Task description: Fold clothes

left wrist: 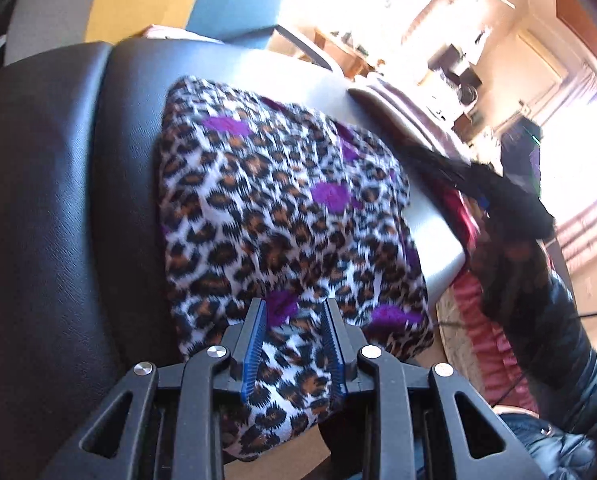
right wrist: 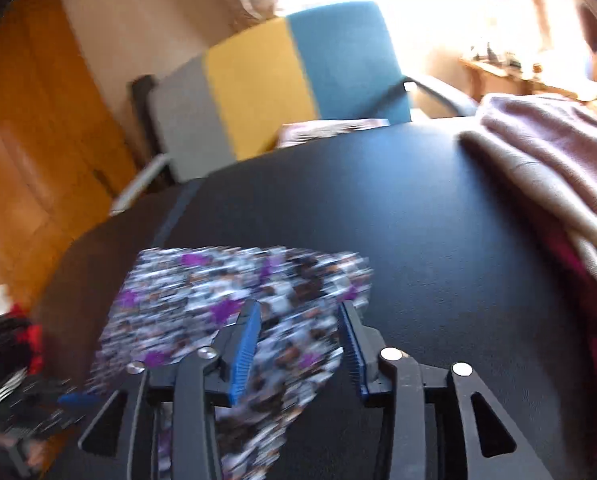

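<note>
A leopard-print garment (left wrist: 282, 216) with purple patches lies folded into a compact block on a black padded surface (left wrist: 70, 184), its near edge hanging over the front toward the camera.

In the left wrist view the picture is sharp. The left gripper (left wrist: 294, 308) stands over the garment's near edge with cloth bunched up between its blue ribbed pads (left wrist: 254, 348); the fabric fills the gap, though whether the pads actually pinch it cannot be told. This view alone shows a sleeve in shiny black material (left wrist: 558, 352) at the right and, beyond it, a dark blurred shape near the surface's right edge (too smeared to identify). A red ruffled cloth (left wrist: 482, 320) hangs below that edge.

The right wrist view is heavily motion-blurred. The right gripper (right wrist: 300, 312) hangs with its jaws apart over the garment (right wrist: 234, 304), which here sits at the near left of the surface (right wrist: 418, 220); the cloth shows behind and between the pads, not visibly pressed by them. Only this view shows a pale pinkish blanket (right wrist: 546, 160) heaped at the far right, with dark red fabric (right wrist: 590, 320) beneath it. A chair (right wrist: 298, 76) striped grey, yellow and blue stands behind the surface, with a wooden door to the far left.
</note>
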Demonstrator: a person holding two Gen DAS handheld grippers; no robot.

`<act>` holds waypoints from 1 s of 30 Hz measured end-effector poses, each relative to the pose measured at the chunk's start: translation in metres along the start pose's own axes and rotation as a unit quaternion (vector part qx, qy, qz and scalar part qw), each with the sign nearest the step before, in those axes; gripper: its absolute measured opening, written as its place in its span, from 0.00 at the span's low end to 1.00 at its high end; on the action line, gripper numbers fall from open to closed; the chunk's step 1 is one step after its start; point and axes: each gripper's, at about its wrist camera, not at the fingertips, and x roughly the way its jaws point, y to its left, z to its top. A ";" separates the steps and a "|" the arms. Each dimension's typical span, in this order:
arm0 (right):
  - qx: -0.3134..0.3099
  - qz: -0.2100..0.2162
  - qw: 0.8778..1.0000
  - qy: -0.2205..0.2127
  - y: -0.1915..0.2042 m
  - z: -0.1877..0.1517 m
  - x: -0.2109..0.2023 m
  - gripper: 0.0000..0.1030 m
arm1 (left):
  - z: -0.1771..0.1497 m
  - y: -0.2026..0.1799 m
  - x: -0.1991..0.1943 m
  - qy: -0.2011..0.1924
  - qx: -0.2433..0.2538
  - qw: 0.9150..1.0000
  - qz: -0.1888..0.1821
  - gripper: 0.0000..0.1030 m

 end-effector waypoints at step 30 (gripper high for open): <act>-0.083 0.017 0.991 0.103 0.065 -0.077 -0.032 0.05 | -0.001 -0.011 -0.002 -0.026 0.037 0.999 0.010 0.28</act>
